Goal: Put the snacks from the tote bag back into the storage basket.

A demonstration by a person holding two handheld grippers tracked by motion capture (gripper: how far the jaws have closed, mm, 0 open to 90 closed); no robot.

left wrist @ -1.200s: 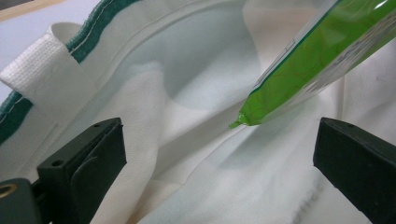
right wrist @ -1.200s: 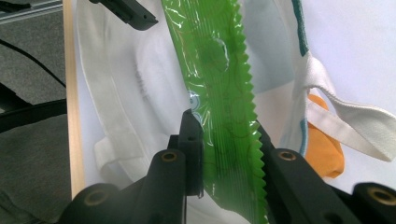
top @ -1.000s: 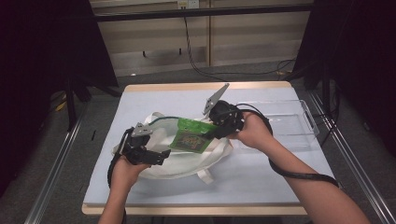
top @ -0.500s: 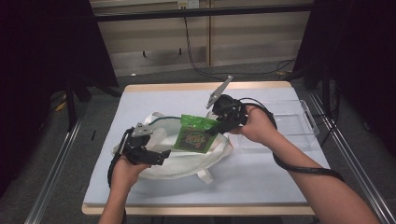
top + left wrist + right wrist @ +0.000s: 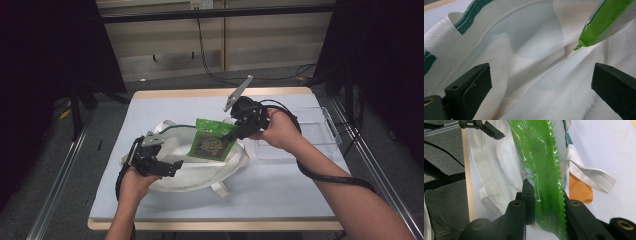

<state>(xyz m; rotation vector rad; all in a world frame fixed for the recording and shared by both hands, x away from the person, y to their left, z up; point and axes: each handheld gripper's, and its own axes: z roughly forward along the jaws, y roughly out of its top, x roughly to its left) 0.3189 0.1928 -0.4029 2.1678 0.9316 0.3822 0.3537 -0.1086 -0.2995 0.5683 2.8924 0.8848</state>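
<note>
Glossy crinkled green plastic packet (image 5: 541, 167), matt white woven cloth bag (image 5: 529, 82), perhaps canvas, on smooth pale tabletop (image 5: 280, 195).

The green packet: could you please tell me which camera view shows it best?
The high view shows it best: the whole green packet hangs over the white bag, clamped in the right gripper. The right gripper view shows its crimped end between the jaws, edge-on. The left gripper view shows one corner at top right.

I see a clear plastic tray (image 5: 320, 131) at about three o'clock on my pale blue table (image 5: 280, 185), with black cables (image 5: 210, 55) trailing at twelve.
</note>
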